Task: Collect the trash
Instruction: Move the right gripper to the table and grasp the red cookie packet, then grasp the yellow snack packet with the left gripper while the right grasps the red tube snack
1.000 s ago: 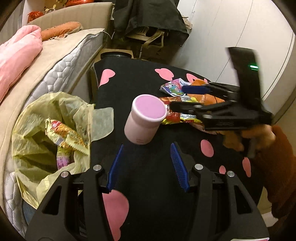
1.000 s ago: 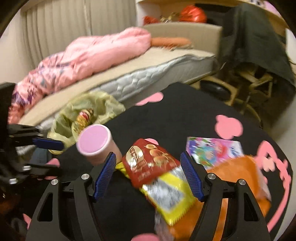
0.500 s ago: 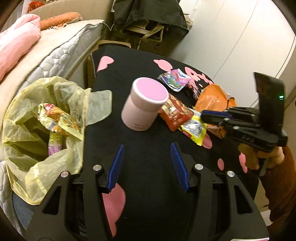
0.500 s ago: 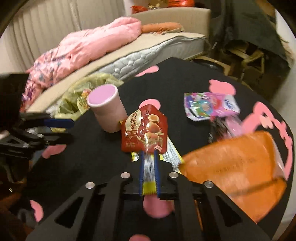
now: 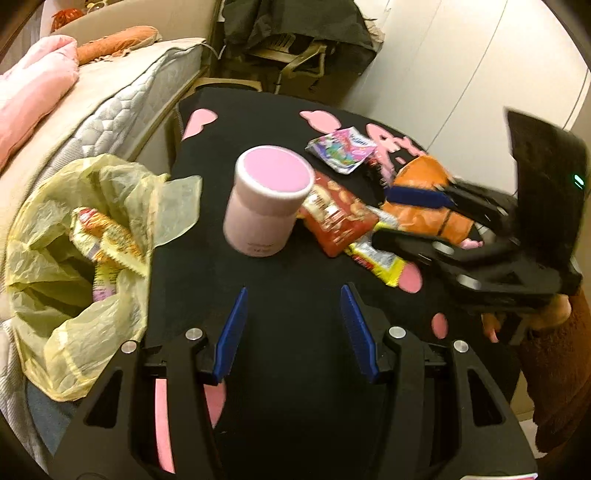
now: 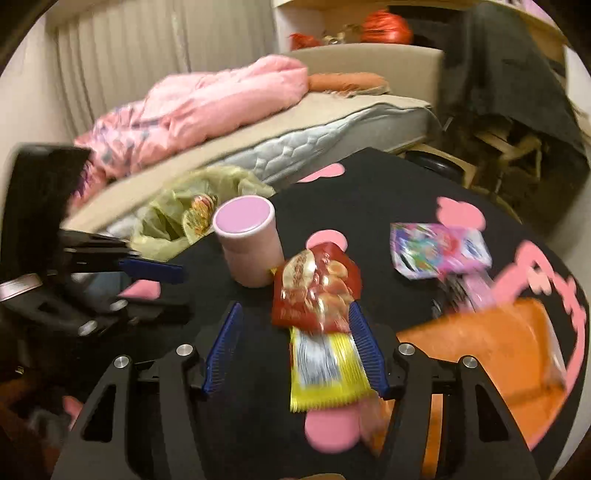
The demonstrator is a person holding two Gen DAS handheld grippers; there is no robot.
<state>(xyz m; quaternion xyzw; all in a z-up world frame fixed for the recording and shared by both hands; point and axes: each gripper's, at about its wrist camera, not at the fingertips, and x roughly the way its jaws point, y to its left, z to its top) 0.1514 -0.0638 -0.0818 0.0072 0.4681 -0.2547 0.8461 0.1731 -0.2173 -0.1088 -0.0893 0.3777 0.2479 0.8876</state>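
Observation:
A red snack wrapper [image 6: 317,291] and a yellow wrapper [image 6: 327,373] lie on the black table [image 6: 388,192], partly between the fingers of my open right gripper [image 6: 293,349]. The wrappers also show in the left wrist view [image 5: 338,221]. A colourful wrapper [image 6: 439,249] and an orange bag [image 6: 491,350] lie to the right. A yellow trash bag [image 5: 79,236] with wrappers inside hangs at the table's left edge. My left gripper [image 5: 293,325] is open and empty, just short of a pink cup [image 5: 267,199].
The pink cup [image 6: 247,243] stands upright between the trash bag [image 6: 192,210] and the wrappers. A bed with a pink quilt [image 6: 207,99] runs along the far side. A chair draped in dark cloth [image 5: 295,33] stands behind the table.
My right gripper was open, shut on the yellow wrapper half a second ago, and now stands open again around the wrappers. The left gripper stays open near the cup.

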